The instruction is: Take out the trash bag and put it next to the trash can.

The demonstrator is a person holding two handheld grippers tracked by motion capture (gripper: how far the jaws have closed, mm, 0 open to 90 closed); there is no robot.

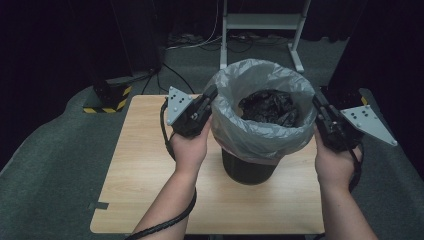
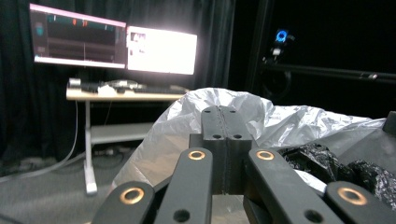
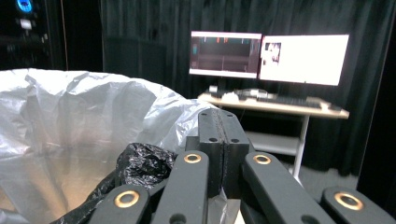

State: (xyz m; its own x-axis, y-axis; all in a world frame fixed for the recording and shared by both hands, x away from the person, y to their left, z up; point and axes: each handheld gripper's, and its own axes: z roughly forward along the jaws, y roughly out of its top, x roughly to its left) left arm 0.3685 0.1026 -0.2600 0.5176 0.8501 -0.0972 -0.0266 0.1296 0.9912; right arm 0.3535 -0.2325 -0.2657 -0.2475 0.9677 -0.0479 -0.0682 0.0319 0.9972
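Note:
A dark bin (image 1: 247,172) stands mid-table, lined with a grey plastic liner (image 1: 260,130) whose rim folds out over its top. Crumpled black plastic (image 1: 270,107) lies inside. My left gripper (image 1: 210,97) sits at the liner's left rim and my right gripper (image 1: 317,100) at its right rim. In the left gripper view the jaws (image 2: 226,114) are pressed together with the liner (image 2: 154,149) bunched around them. The right gripper's jaws (image 3: 219,116) are likewise shut against the liner (image 3: 70,121), with the black plastic (image 3: 142,165) just beside them.
The wooden table (image 1: 150,175) has bare surface left and front of the bin. A white stand (image 1: 260,22) and cables lie on the floor behind. A black-and-yellow striped base (image 1: 107,100) sits off the table's back left corner. Lit monitors (image 3: 266,56) on a desk stand farther off.

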